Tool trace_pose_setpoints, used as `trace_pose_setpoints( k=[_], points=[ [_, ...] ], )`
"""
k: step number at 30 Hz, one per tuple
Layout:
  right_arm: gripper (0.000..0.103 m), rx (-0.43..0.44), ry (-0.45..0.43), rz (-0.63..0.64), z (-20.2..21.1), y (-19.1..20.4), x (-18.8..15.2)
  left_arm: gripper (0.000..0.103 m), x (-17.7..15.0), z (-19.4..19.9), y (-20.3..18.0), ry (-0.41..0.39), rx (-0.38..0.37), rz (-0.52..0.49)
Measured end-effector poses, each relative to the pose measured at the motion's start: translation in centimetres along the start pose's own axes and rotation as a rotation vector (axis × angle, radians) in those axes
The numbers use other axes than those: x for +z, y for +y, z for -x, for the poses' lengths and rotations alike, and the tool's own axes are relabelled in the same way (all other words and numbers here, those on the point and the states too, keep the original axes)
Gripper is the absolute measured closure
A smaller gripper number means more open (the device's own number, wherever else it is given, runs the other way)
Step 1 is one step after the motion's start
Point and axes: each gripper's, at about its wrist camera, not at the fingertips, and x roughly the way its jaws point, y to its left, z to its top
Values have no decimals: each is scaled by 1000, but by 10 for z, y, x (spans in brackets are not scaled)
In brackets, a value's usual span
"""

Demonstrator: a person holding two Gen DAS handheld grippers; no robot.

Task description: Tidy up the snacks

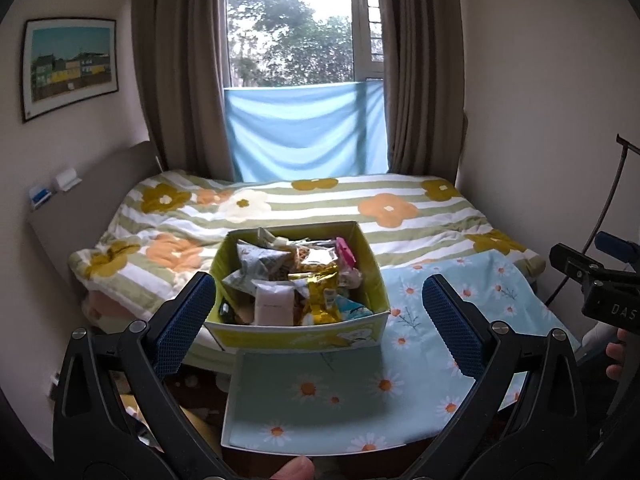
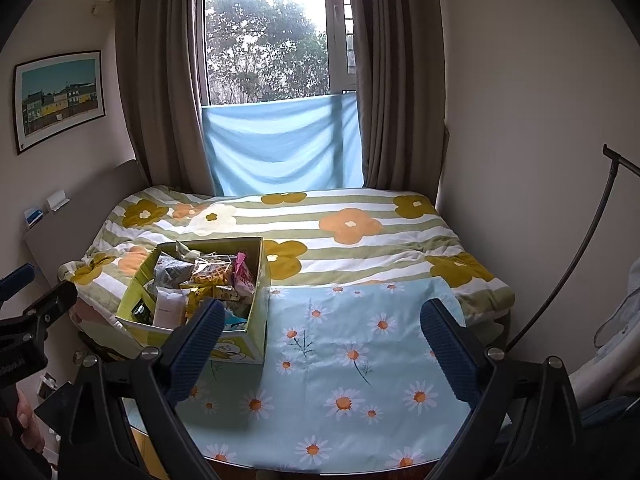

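Observation:
A yellow-green cardboard box (image 1: 360, 256) full of mixed snack packets (image 1: 304, 276) stands on a table covered by a light blue daisy cloth (image 1: 432, 360). The box also shows in the right wrist view (image 2: 256, 320), at the left of the cloth (image 2: 360, 360). My left gripper (image 1: 318, 300) is open and empty, hovering in front of the box, its blue pads either side of it. My right gripper (image 2: 322, 328) is open and empty, above the cloth to the right of the box. The right gripper also shows at the right edge of the left wrist view (image 1: 600, 280).
A flat box lid (image 1: 304, 396) covered in daisy cloth lies in front of the box. A bed with a flowered striped quilt (image 2: 360, 232) lies behind the table. Curtains and a window with a blue sheet stand beyond. A headboard (image 2: 80, 208) runs along the left wall.

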Motion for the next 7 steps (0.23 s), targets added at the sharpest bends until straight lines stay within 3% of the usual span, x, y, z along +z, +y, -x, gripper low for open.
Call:
trace_pose_setpoints(
  k=[7],
  points=[
    [6,3,46,14,-22,14,2,0,-2,-22,12,42,-7,15]
  ],
)
